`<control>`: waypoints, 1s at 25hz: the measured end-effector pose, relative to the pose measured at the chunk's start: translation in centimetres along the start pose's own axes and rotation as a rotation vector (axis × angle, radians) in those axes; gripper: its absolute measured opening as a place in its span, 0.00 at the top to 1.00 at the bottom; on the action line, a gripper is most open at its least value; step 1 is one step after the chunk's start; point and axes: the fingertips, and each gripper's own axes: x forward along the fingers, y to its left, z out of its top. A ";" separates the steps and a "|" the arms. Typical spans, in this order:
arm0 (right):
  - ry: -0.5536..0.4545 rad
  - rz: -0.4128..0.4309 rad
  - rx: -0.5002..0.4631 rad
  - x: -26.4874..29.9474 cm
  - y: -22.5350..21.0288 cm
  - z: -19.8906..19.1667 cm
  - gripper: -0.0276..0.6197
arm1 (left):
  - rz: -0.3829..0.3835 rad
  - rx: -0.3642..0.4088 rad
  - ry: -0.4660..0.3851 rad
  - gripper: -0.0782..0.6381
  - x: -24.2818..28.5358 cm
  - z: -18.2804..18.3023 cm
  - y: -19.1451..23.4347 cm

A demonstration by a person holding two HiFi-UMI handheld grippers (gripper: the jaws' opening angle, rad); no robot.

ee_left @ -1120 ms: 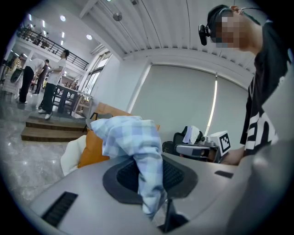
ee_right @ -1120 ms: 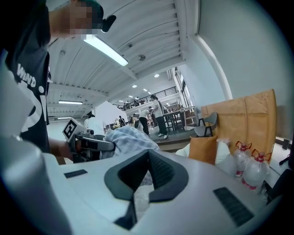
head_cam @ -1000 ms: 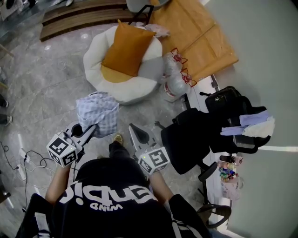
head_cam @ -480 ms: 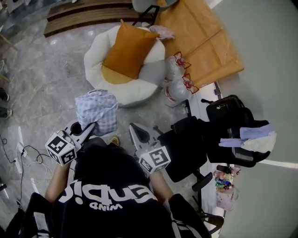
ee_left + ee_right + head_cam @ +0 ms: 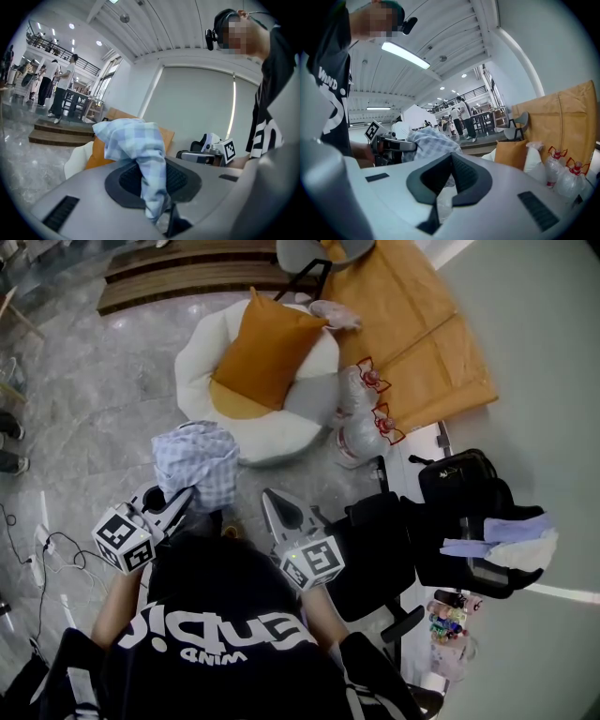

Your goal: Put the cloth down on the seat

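Nearest to us, our left gripper point(image 5: 176, 502) is closed on a blue checked cloth point(image 5: 199, 460). One fold is pinched between its pads and the rest is bunched in the air. Our right gripper point(image 5: 278, 509) has its jaws together and holds nothing. Farther away, the round white seat point(image 5: 281, 432) carries an orange cushion point(image 5: 265, 351). The cloth hangs just beside the near edge of the seat.

We wear a black tee point(image 5: 220, 615) with white lettering; our grey left gripper point(image 5: 185, 497) and right gripper point(image 5: 268, 496) each carry a marker cube point(image 5: 124, 540).
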 end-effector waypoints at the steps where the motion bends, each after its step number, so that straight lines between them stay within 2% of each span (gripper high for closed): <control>1: -0.001 -0.003 0.001 0.2 -0.4 0.1 0.93 | -0.002 0.000 -0.001 0.77 0.4 0.2 0.2; 11: 0.006 -0.022 0.004 3.4 -4.1 1.1 0.93 | -0.007 -0.005 -0.013 0.77 3.7 2.4 3.5; 17: 0.011 -0.029 0.025 6.6 -6.0 1.7 0.93 | -0.015 -0.020 0.016 0.77 6.0 3.6 6.5; 25: 0.009 -0.055 0.023 12.2 -9.1 4.0 0.93 | -0.047 -0.024 0.038 0.77 9.9 7.1 11.4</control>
